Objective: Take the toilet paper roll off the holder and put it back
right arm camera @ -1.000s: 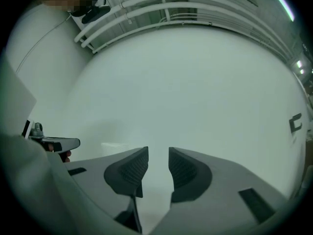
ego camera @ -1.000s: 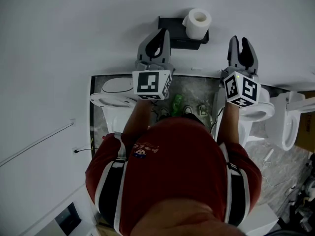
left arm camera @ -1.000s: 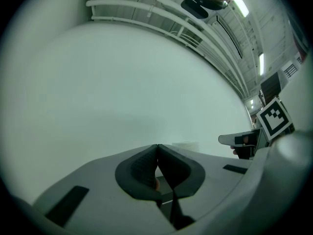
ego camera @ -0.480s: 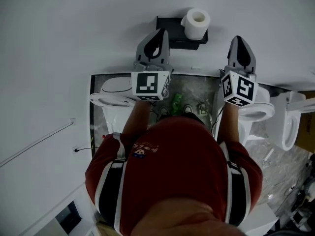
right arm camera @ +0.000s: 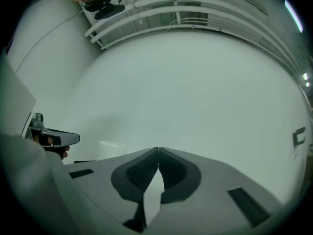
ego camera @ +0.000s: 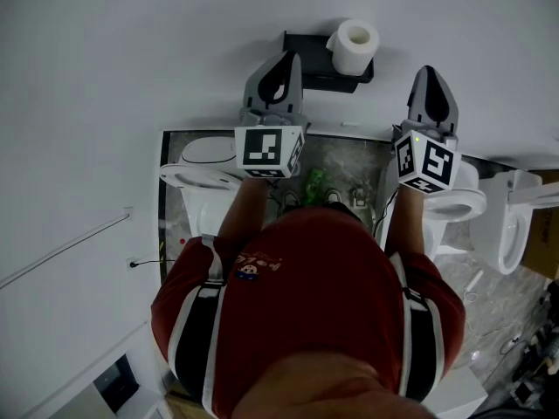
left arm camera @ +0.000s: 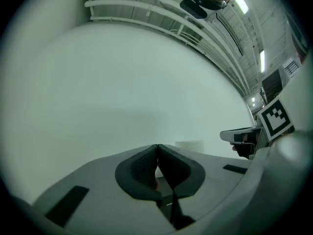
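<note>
Grey left gripper (ego camera: 281, 59) and grey right gripper (ego camera: 430, 72), both clenched empty, flank the white toilet paper roll (ego camera: 355, 44) on its black holder (ego camera: 306, 52), top centre.

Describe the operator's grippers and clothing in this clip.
Both the left gripper and right gripper have light grey shells with dark textured pads, each carrying a black-and-white marker cube. The person wears a red shirt with black, white-edged side stripes.

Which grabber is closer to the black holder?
The left gripper: its tips appear right beside the holder, while the right gripper stands clear of it.
</note>
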Action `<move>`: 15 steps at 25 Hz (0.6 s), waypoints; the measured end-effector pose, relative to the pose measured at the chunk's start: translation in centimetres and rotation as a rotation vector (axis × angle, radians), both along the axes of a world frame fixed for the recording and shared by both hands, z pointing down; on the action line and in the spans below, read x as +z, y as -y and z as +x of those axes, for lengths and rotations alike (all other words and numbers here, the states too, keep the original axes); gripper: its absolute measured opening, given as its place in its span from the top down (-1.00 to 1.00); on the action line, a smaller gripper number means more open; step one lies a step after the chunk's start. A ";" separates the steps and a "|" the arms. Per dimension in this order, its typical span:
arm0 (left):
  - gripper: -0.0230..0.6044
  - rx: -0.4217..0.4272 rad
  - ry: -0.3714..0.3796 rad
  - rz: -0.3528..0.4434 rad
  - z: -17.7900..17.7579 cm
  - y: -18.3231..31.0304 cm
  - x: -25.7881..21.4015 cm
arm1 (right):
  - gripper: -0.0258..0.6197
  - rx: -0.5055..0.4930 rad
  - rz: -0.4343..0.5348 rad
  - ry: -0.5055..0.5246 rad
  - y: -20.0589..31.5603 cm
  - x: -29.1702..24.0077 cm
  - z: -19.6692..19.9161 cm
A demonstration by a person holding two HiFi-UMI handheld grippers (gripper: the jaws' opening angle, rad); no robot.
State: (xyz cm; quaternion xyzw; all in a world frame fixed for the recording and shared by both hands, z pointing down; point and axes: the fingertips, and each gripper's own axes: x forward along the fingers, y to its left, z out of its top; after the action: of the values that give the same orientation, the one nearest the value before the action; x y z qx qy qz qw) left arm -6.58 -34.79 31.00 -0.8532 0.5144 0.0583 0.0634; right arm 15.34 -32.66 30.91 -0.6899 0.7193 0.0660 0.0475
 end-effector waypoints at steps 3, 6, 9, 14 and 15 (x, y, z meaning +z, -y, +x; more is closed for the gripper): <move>0.87 0.000 -0.002 0.003 0.0 -0.1 -0.2 | 0.89 -0.011 0.002 -0.003 0.0 0.0 -0.3; 0.87 -0.006 -0.003 -0.005 -0.2 0.1 0.2 | 0.89 -0.022 -0.028 -0.012 0.5 0.9 -0.6; 0.87 -0.011 0.000 -0.013 -0.3 0.3 0.6 | 0.89 -0.024 -0.050 -0.012 0.9 1.8 -0.6; 0.87 -0.017 0.005 -0.022 -0.4 0.4 0.8 | 0.89 -0.031 -0.052 -0.009 1.1 1.8 -0.7; 0.87 -0.017 0.006 -0.022 -0.4 0.4 0.9 | 0.89 -0.032 -0.049 -0.009 1.2 1.7 -0.8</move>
State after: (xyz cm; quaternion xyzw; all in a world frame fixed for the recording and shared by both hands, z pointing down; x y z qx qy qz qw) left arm -6.98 -35.21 31.87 -0.8497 0.5220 0.0496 0.0557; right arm 14.59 -33.83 32.61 -0.6789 0.7320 0.0505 0.0285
